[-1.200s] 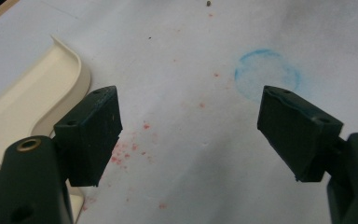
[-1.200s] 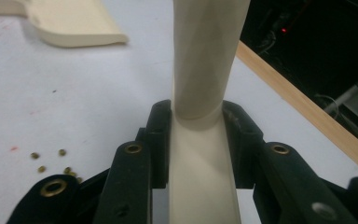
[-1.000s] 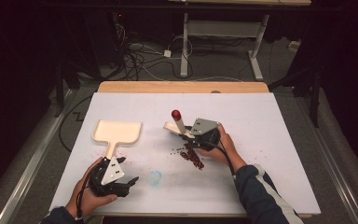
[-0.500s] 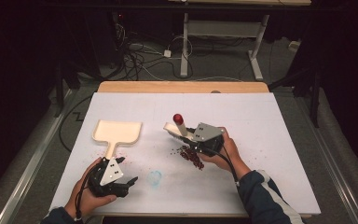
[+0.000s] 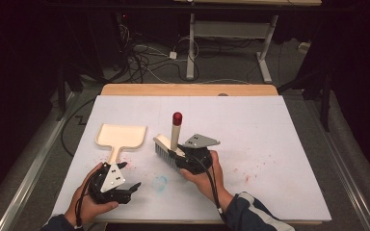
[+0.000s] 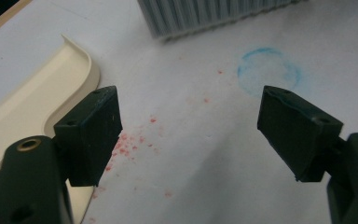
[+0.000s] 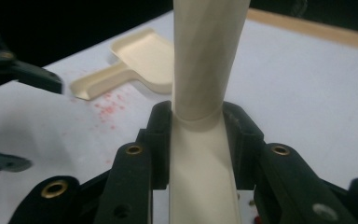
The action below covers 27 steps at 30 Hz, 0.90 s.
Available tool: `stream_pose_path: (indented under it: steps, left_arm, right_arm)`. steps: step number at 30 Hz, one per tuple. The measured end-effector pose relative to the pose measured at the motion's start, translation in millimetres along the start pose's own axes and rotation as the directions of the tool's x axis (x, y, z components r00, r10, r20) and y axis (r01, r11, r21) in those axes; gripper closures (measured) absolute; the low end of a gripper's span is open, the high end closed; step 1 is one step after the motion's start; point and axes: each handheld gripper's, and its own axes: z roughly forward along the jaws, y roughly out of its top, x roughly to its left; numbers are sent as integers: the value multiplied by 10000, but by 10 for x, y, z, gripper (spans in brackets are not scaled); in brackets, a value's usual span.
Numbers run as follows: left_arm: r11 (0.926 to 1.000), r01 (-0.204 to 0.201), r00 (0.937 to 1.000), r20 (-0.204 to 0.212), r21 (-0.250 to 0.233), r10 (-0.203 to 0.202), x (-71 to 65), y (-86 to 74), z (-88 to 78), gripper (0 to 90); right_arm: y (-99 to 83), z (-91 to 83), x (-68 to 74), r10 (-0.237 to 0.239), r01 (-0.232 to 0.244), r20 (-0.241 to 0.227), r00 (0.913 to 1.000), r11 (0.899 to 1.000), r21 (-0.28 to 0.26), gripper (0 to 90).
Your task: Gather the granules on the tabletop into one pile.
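Overhead forward-facing camera, two close jaw cameras, sharing dustpan (image 5: 121, 136)

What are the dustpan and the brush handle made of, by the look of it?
Dustpan: likely moulded plastic, cream, matte; one piece with a smooth raised rim. Brush handle: cream, matte, faintly faceted, probably plastic or painted wood; red cap. Bristles: fine grey-blue strands, apparently synthetic.

The brush (image 5: 169, 144) had a cream handle with a dark red tip and pale grey bristles. The dustpan (image 5: 120, 137) was cream all over. The surface (image 5: 270, 130) was white, with a wooden strip along its far edge, scattered red specks and a faint blue ring (image 6: 269, 70). Both grippers were black, with brass-coloured screws and grey plates.
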Motion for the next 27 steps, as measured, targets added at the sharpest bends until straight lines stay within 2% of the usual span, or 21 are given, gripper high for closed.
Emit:
stream_pose_path:
  steps: [1, 2, 3, 4, 9, 13, 17, 20, 22, 27]
  left_arm:
    - [10000, 3, 10000, 12, -2, -3, 0, -2, 1, 208]
    - [10000, 6, 10000, 23, 5, -6, 0, -4, 3, 207]
    - [10000, 9, 10000, 30, 14, -9, -1, -5, 4, 208]
    - [10000, 19, 10000, 38, 20, -19, -2, -6, 6, 208]
    - [10000, 5, 10000, 64, 53, -6, -12, -7, 9, 208]
    - [10000, -15, 10000, 68, 54, 14, -17, -2, 2, 207]
    - [10000, -75, 9999, 122, 49, 74, -29, 8, 10, 208]
    - [9999, -104, 9998, 142, 64, 103, -27, 13, 15, 208]
    - [9999, -97, 9999, 138, 41, 96, -24, 14, 15, 208]
    - [10000, -71, 9999, 134, 32, 71, -16, 3, 5, 208]
  right_arm:
    - [-27, 31, -23, 223, -224, 54, 9997, 9996, 152, 676]
    - [-42, 32, -42, 420, -421, 165, 9990, 9991, 56, 677]
    - [-41, 21, -60, 372, -378, 505, 9980, 9992, 98, 677]
    - [-40, 4, -80, 514, -526, 613, 9968, 9985, 177, 676]
    - [-122, -162, -199, 968, -990, 1123, 9889, 9950, 136, 676]
    - [-197, -326, -248, 1220, -1253, 1377, 9829, 9920, 154, 676]
    - [-205, -438, -266, 1326, -1368, 1439, 9807, 9904, 195, 677]
    - [-179, -502, -261, 1102, -1122, 1211, 9865, 9936, 96, 677]
    - [-145, -559, -259, 944, -947, 818, 9922, 9955, 7, 677]
    - [-47, -839, -300, 229, -182, 1000, 9947, 9987, -480, 676]
